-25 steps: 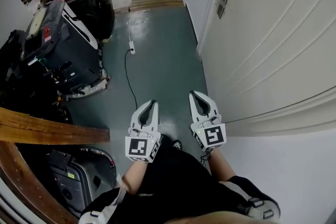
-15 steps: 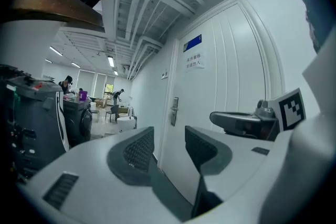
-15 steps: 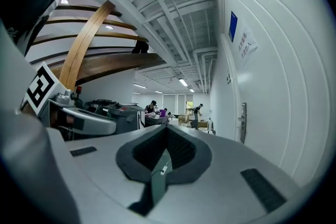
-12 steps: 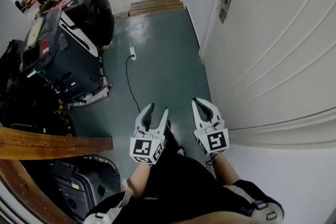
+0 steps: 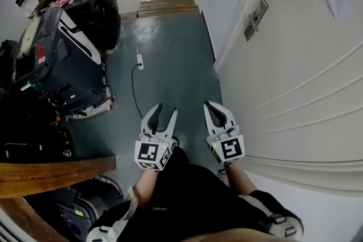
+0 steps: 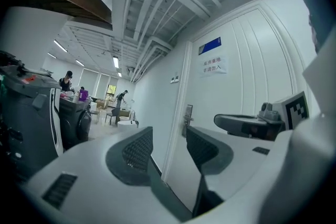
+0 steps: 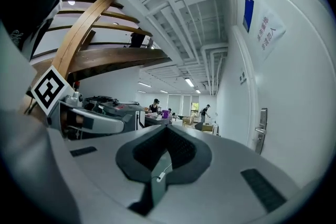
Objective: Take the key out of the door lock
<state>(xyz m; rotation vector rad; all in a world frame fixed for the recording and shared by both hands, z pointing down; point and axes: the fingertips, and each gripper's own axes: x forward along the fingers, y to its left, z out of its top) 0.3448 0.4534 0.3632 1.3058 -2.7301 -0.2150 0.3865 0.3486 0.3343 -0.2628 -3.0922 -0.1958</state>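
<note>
Standing beside a white door (image 5: 306, 71), the person holds both grippers low in front of the body, over a green floor (image 5: 170, 59).

The left gripper (image 5: 166, 110) has its jaws opening, with nothing between them; through the gap its own view shows only the door edge and the wall beyond. The right gripper (image 5: 212, 106) has its jaws brought together tip to tip, also on nothing. It is just beside the door face, and so is the nearer of the two to the work.

The door lock (image 5: 256, 18), a narrow plate with a lever handle, is well ahead of both grippers and to their right, at the door's far edge. Its long axis runs upright along the door. In the right gripper view it lies off to the right of the jaws. In the left gripper view it shows just above the gap. The key itself is too small to make out. Judged from the task, it projects outward from the plate, so a jaw must approach from the corridor side.
</note>
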